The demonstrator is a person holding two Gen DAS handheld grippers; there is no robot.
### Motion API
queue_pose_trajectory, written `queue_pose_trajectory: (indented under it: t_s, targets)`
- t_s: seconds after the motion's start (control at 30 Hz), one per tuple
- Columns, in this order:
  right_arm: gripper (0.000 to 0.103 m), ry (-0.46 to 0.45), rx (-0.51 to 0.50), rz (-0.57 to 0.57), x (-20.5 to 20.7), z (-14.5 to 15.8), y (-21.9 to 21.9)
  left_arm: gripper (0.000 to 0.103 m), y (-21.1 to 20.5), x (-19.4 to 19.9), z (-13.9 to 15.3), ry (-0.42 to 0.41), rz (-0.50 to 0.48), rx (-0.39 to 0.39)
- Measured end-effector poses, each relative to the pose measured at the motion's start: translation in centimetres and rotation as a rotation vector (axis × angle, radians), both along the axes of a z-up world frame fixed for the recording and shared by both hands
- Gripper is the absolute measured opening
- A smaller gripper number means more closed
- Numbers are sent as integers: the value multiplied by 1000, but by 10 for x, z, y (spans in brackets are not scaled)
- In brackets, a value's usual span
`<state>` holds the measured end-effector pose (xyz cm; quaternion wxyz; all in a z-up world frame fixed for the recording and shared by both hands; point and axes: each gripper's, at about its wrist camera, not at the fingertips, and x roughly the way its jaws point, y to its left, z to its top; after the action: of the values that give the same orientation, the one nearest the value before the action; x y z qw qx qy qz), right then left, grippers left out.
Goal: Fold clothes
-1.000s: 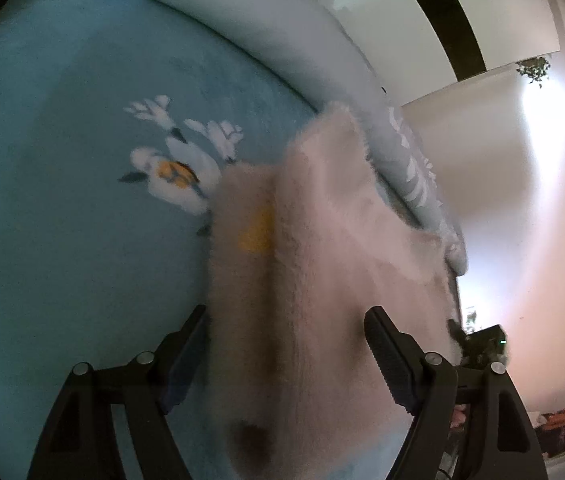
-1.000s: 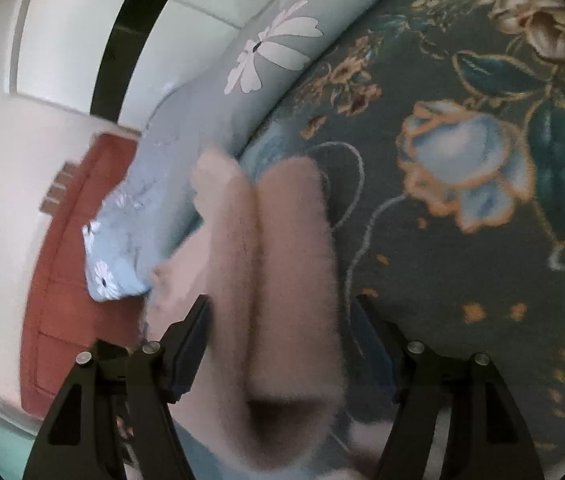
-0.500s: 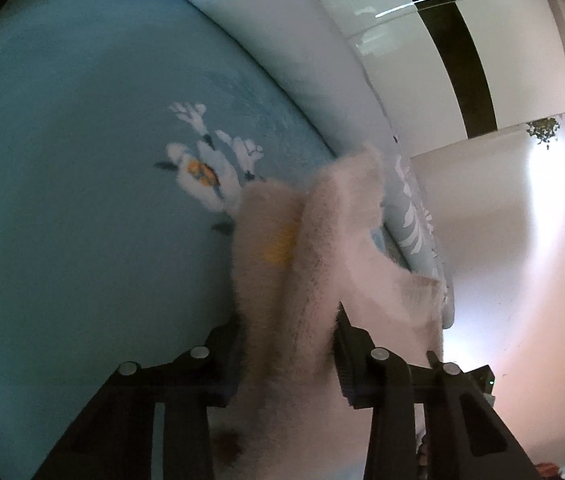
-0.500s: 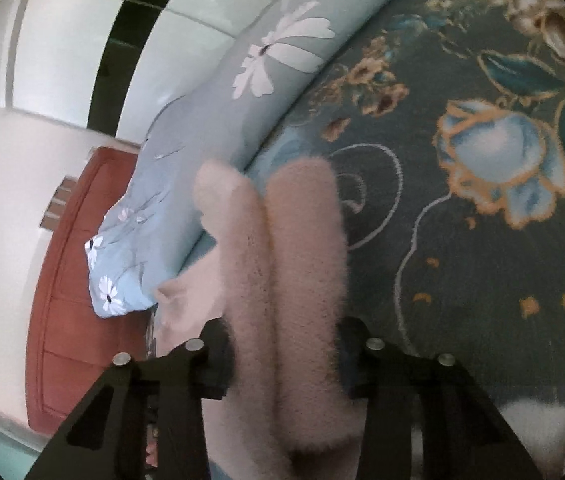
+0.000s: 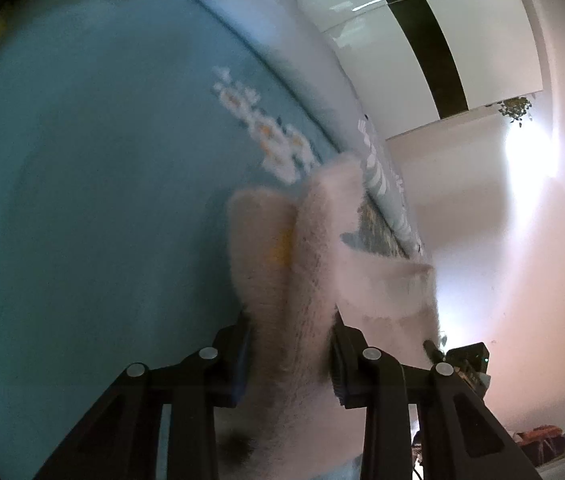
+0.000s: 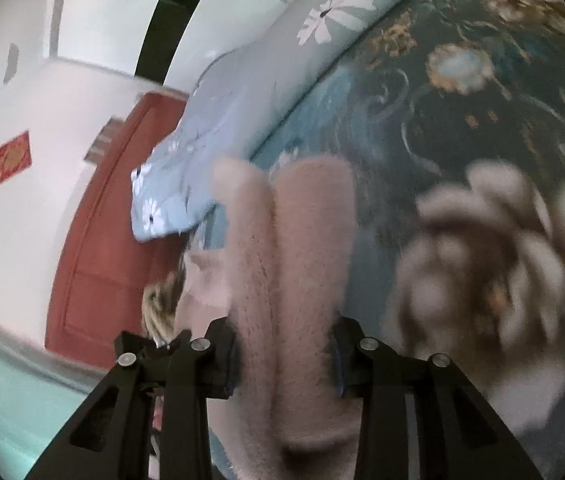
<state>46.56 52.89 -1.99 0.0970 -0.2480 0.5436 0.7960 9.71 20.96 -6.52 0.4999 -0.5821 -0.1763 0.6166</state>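
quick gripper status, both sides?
Left tongs: closed on a bunched fold of the fuzzy pink garment.
Right tongs: closed on another fold of the same garment.

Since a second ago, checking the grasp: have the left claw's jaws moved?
Yes. The left claw has closed inward onto the fuzzy pink garment, which bunches between the jaws against the blue bedspread.

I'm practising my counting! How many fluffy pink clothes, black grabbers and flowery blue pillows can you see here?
Fluffy pink garment: 1, seen in both views
Black grippers: 2, the left gripper and the right gripper, each shut on the garment
Flowery blue pillow: 1
Total: 4
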Motion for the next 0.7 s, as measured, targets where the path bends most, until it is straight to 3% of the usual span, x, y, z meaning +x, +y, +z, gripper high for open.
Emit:
queue_pose_trajectory:
  t_s: [0.2,0.43,0.53,0.7]
  targets:
    - [37,-15,-32,-40,23,-35,-17,38,-14,17,-13,17,-8,-11]
    - [47,5,-32,-40,20,-50,-8,61,-18,23,-28,-15,-36,-22]
    - [47,14,-41,-41,18,-55,-7,61,-16,20,-34,-53,-30,-1]
    - [50,5,-41,-46,14,-55,-6,57,-8,25,-30,-35,-43,-17]
